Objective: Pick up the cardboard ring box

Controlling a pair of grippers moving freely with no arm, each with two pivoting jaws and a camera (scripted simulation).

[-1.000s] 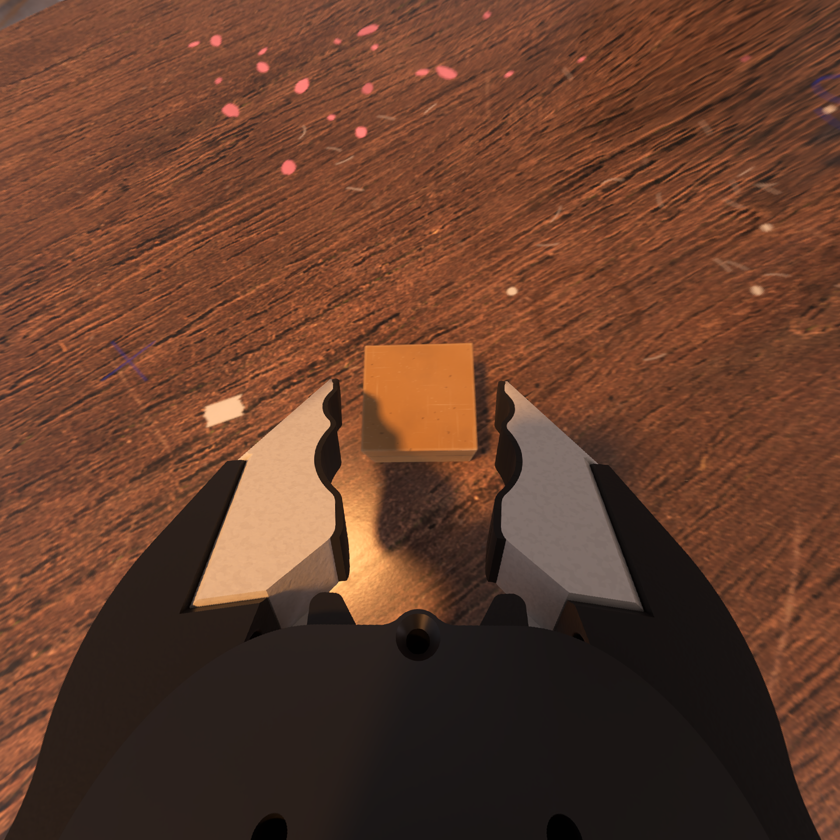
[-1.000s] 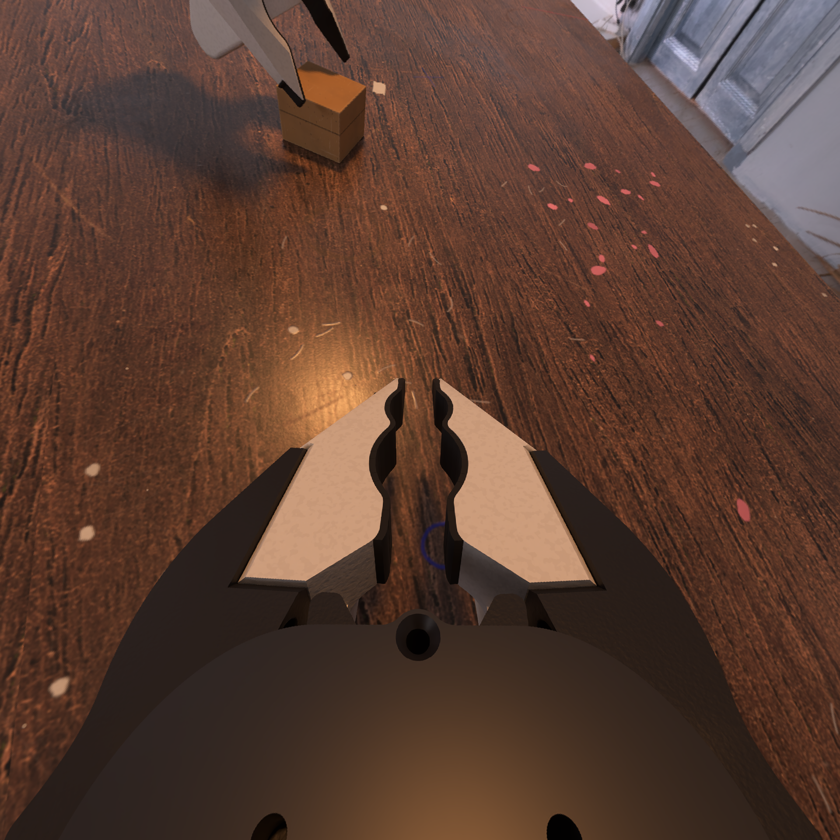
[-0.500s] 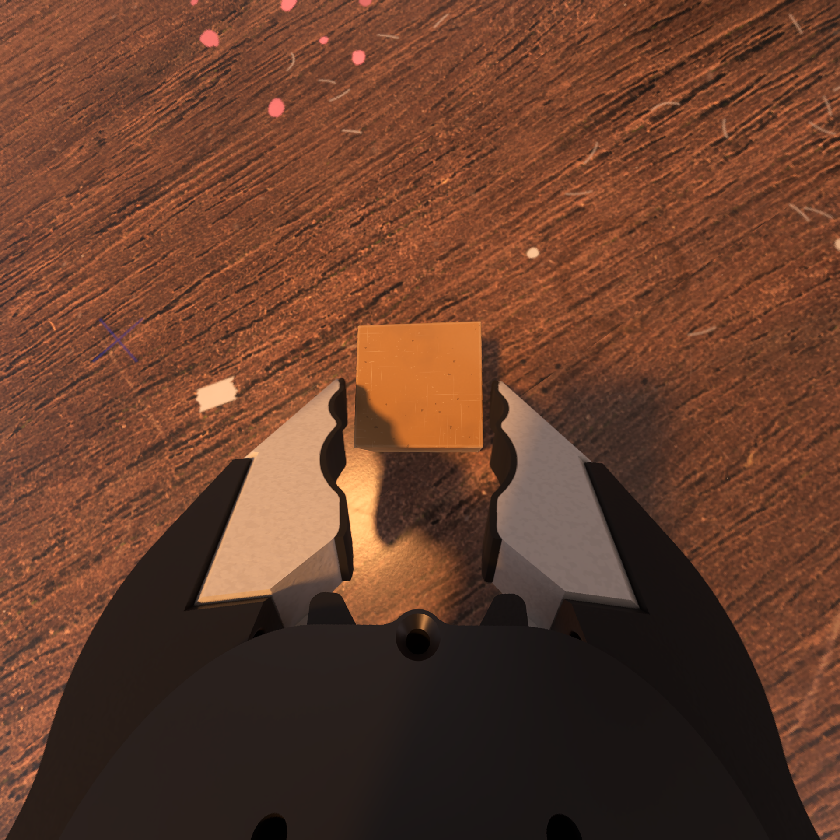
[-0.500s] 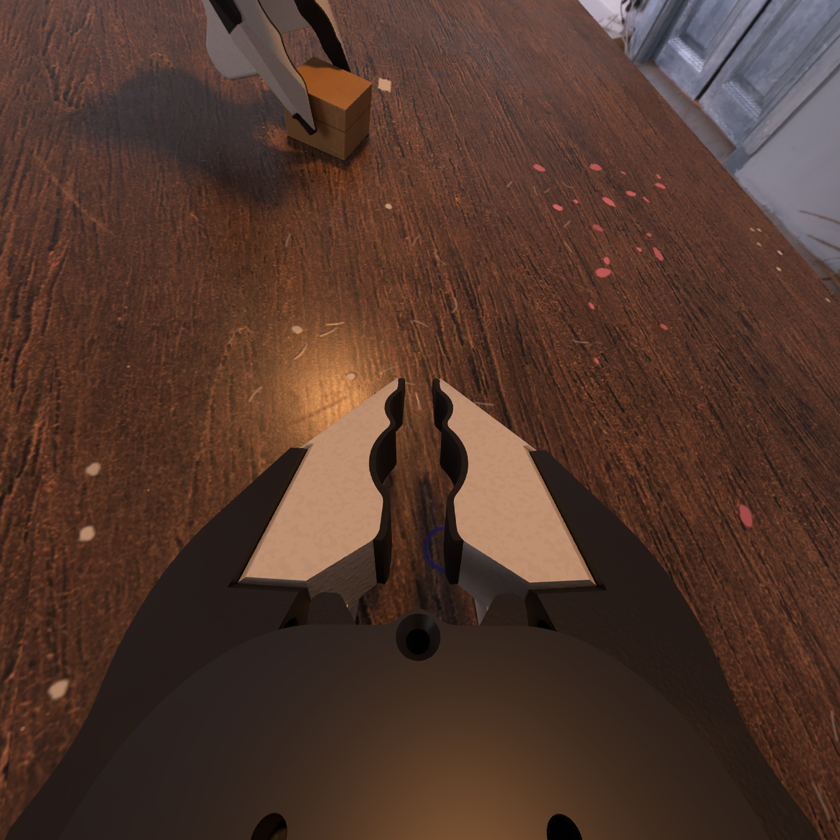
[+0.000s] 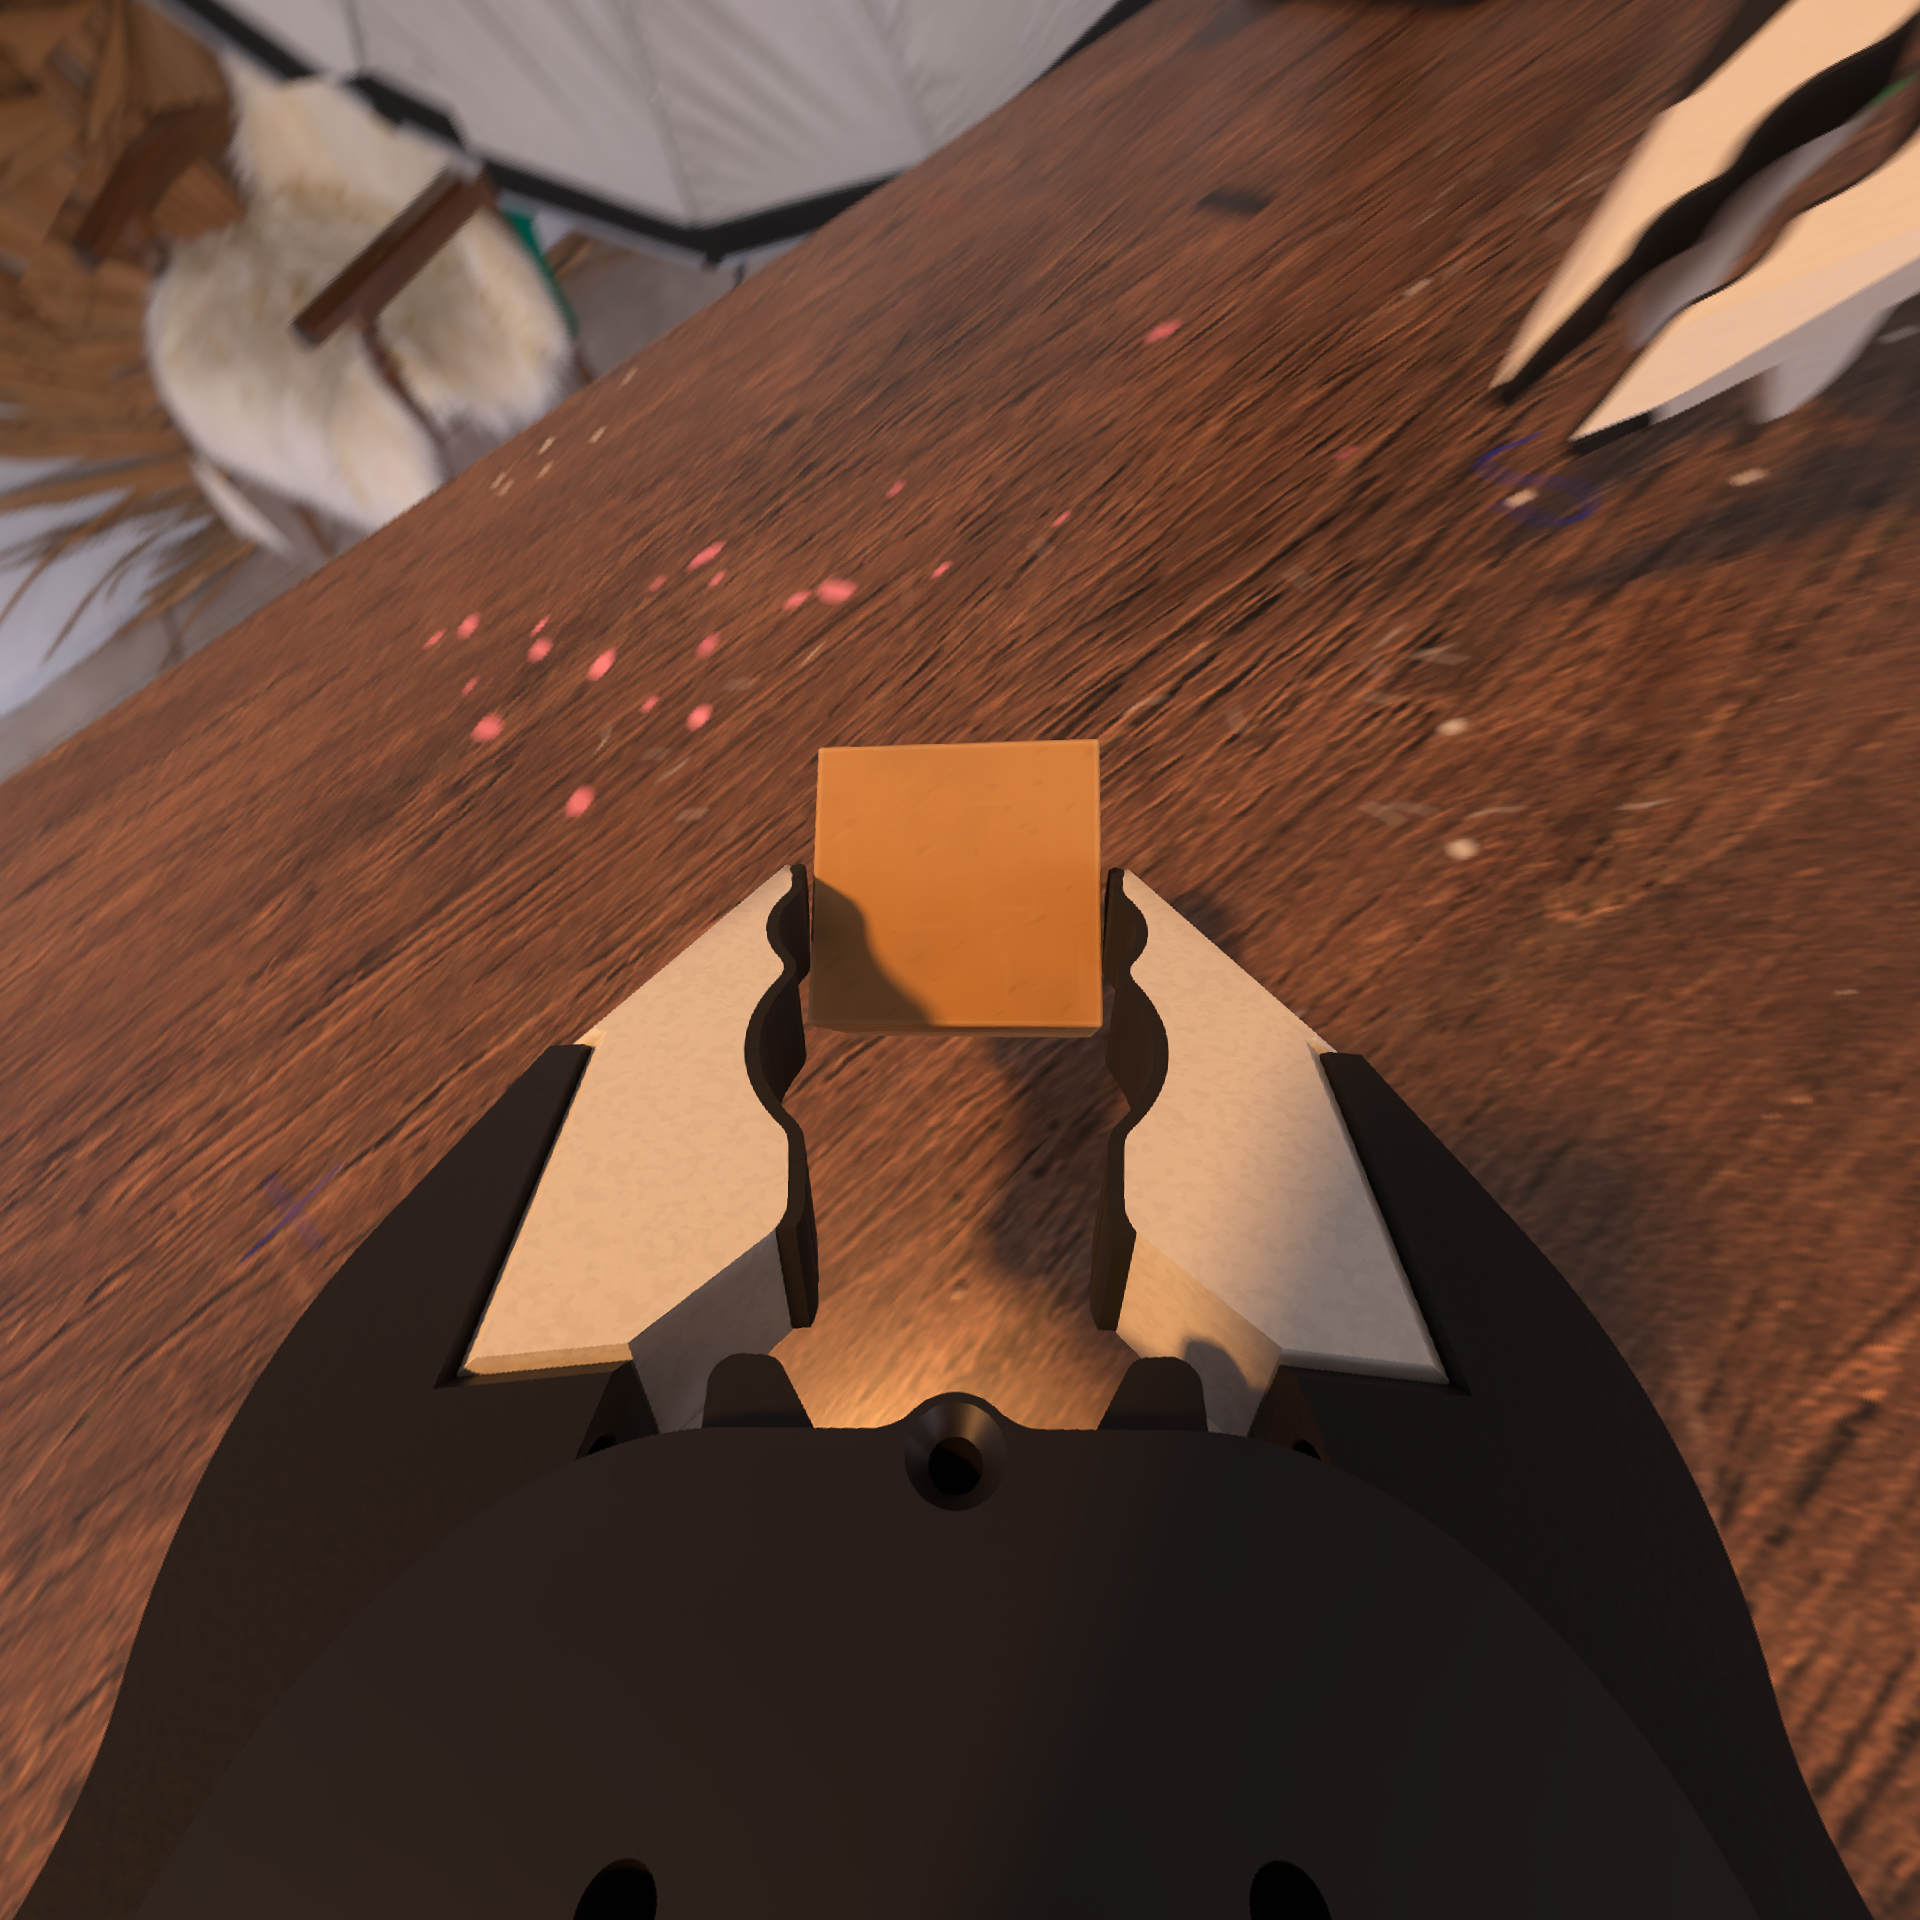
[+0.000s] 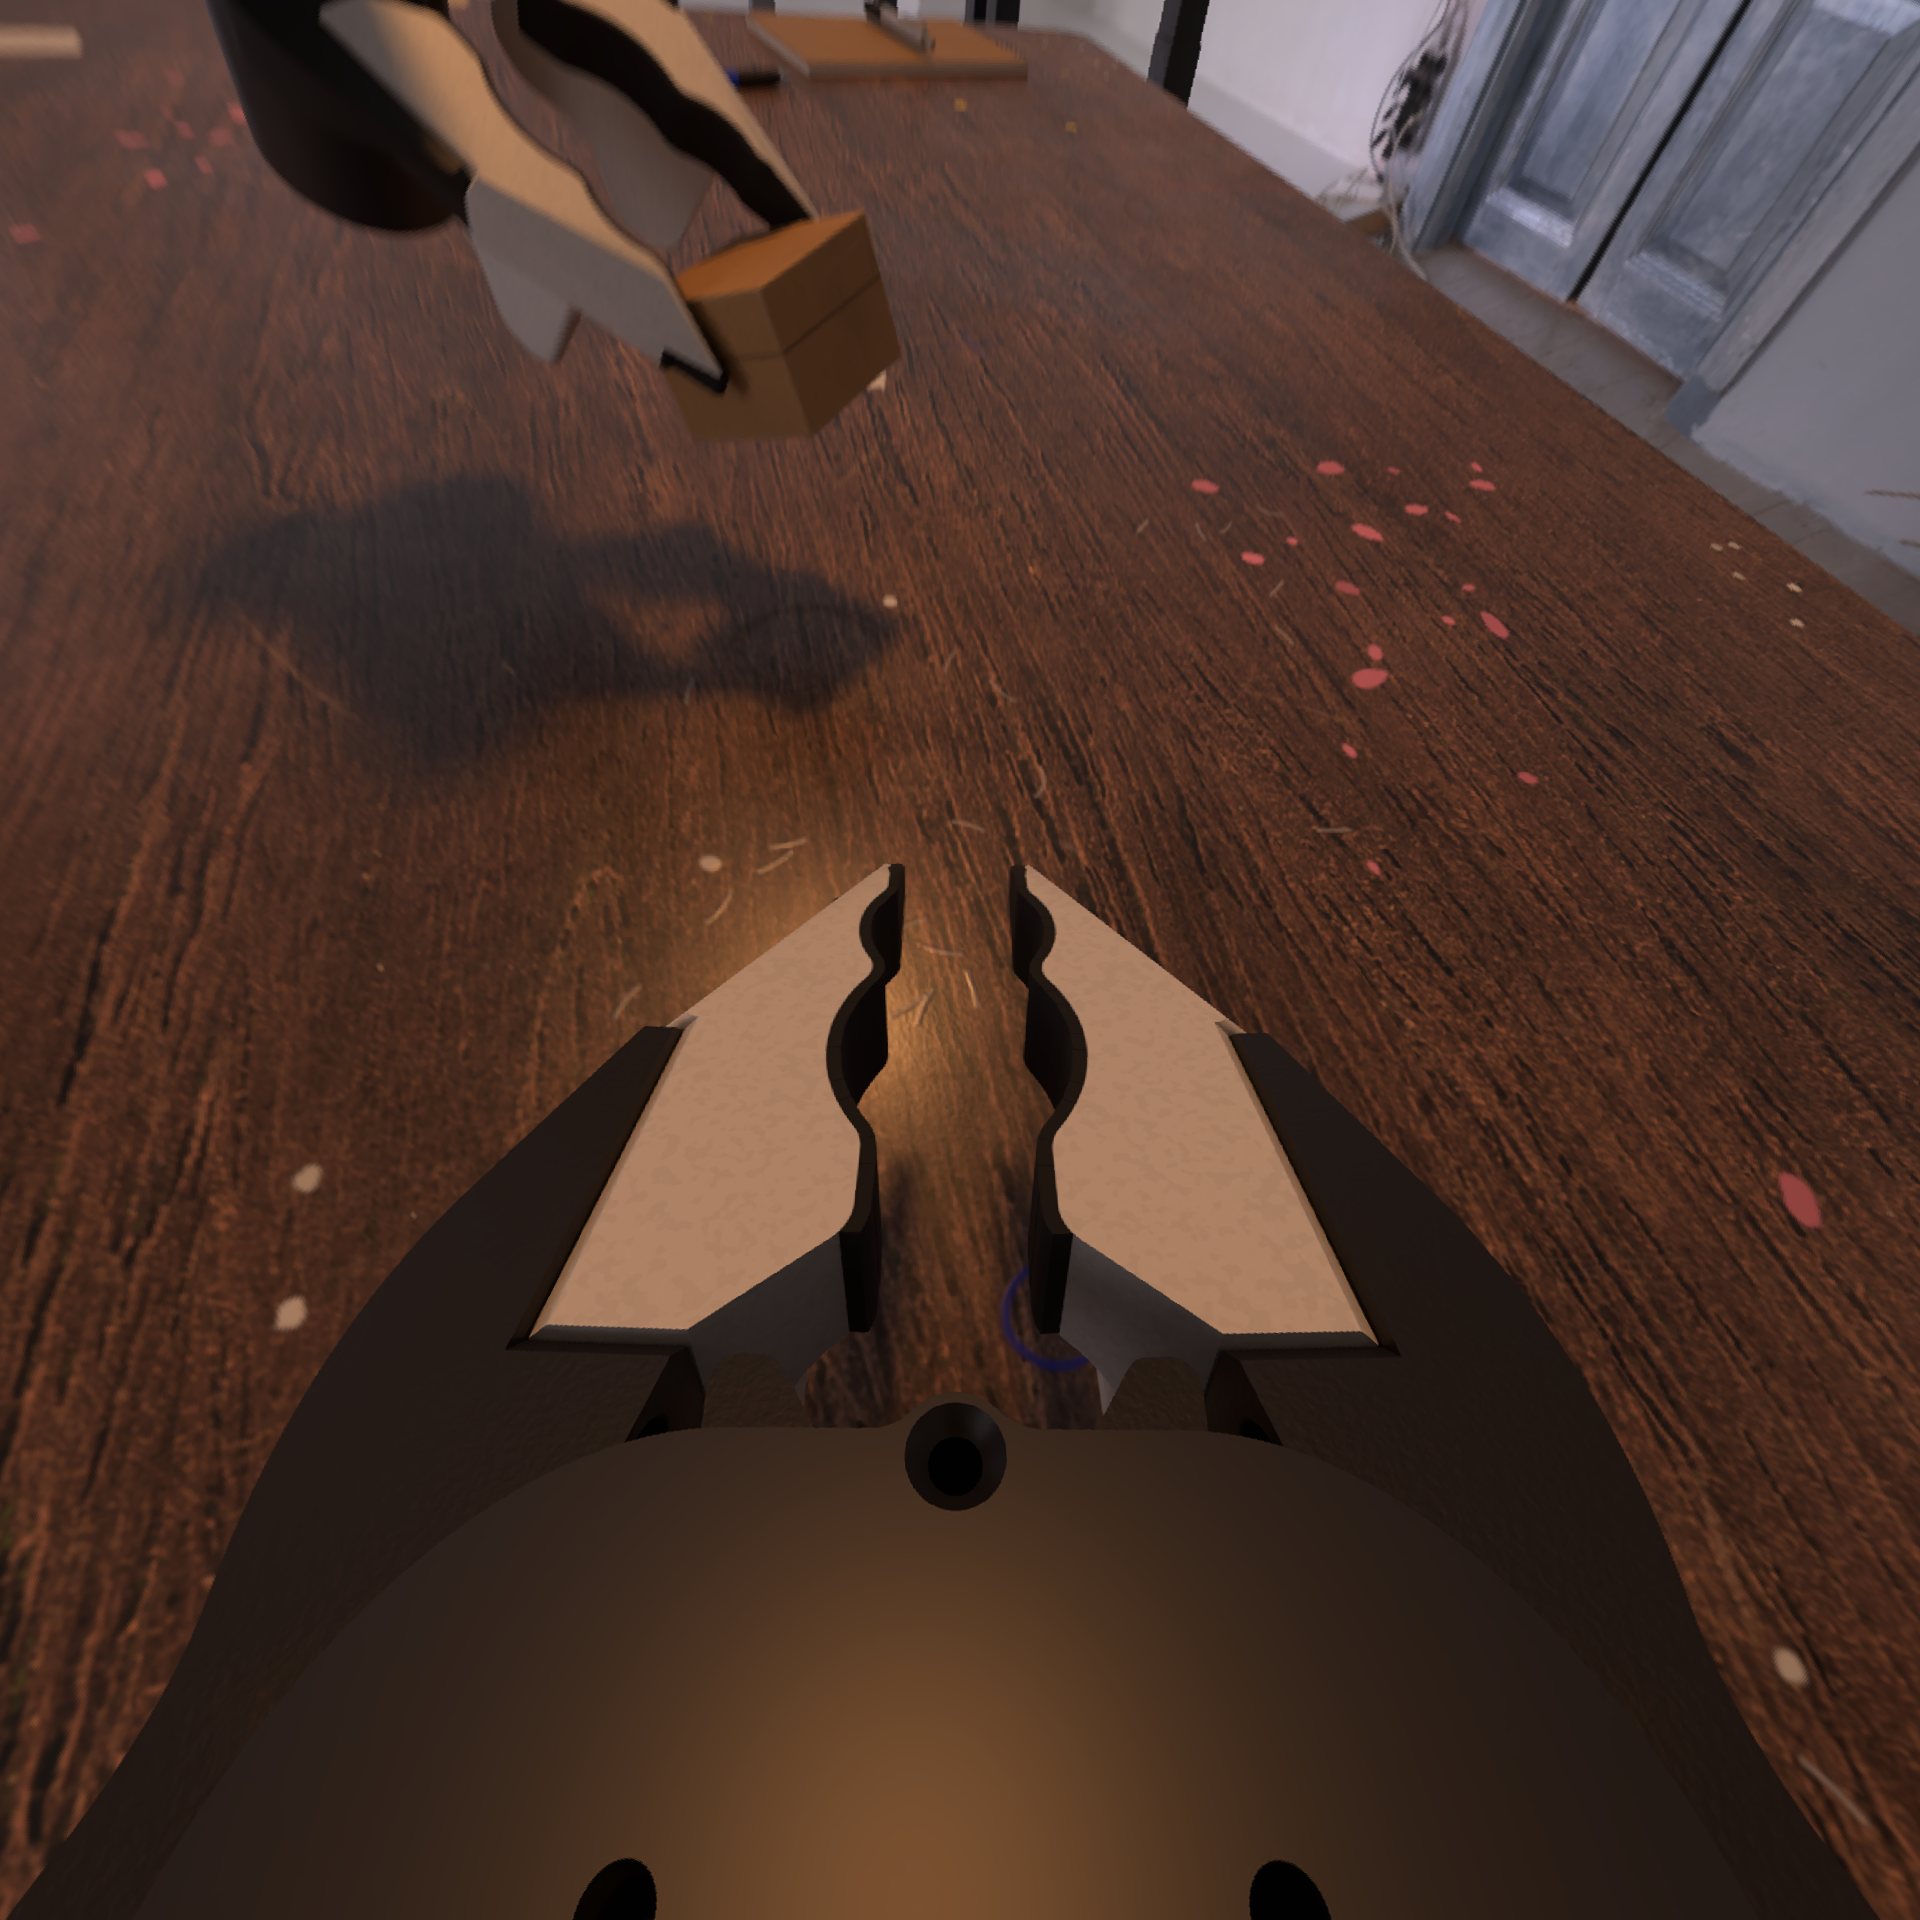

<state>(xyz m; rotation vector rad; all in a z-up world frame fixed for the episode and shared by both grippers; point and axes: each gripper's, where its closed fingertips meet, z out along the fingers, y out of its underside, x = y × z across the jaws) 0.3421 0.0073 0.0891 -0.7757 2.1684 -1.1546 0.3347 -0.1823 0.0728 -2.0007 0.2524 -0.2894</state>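
The cardboard ring box [image 5: 956, 821], a small orange-brown cube, sits between the tips of my left gripper [image 5: 956, 875], which is shut on its two sides. In the right wrist view the box [image 6: 821, 322] hangs tilted in the left gripper [image 6: 758, 296], well above the wooden table [image 6: 1351, 935], and casts a shadow on it. My right gripper [image 6: 956, 883] is empty, low over the table, its jaws a narrow gap apart. It also shows at the upper right of the left wrist view [image 5: 1548, 416].
Pink paint specks [image 5: 603, 665] dot the table. The table's edge runs diagonally at upper left, with a fur-covered chair [image 5: 312, 312] beyond it. A flat wooden board [image 6: 883, 47] lies at the table's far end. Grey-blue doors [image 6: 1662, 156] stand to the right.
My left gripper closed on the box and lifted it off the table, tilting up. My right gripper's jaws have parted slightly.
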